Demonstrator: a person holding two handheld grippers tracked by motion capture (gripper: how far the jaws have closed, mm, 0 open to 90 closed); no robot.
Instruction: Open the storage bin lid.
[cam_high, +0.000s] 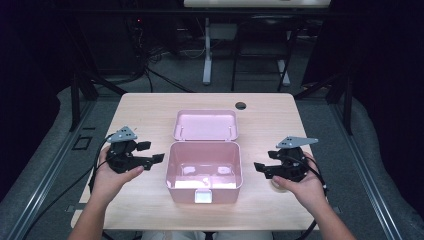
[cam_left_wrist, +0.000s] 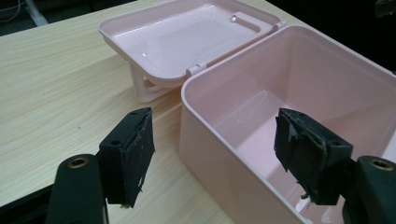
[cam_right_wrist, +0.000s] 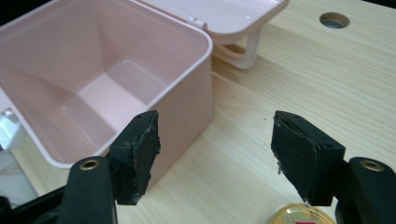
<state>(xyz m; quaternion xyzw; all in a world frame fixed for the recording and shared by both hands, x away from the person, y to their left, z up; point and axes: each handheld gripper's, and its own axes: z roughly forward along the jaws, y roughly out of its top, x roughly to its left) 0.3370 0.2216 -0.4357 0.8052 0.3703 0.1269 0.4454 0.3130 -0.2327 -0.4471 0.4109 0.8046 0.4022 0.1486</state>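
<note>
A pink plastic box (cam_high: 204, 192) stands open in the middle of the wooden table (cam_high: 150, 110), and I see nothing lying in it. Its lid (cam_high: 205, 125) lies folded back behind it on its hinges. My left gripper (cam_high: 156, 152) hovers just left of the box, open, jaws pointing at its left wall. In the left gripper view the left gripper (cam_left_wrist: 215, 121) straddles the box's near corner (cam_left_wrist: 210, 154) without touching it. My right gripper (cam_high: 260, 167) is open to the right of the box. In the right gripper view the right gripper (cam_right_wrist: 217, 121) has only bare table between its pads.
A small round gold-topped object (cam_right_wrist: 299, 215) lies on the table right under my right gripper, partly hidden by the hand (cam_high: 276, 184). A cable hole (cam_high: 240, 105) sits near the table's far edge. Dark frames and desk legs (cam_high: 206, 55) stand beyond the table.
</note>
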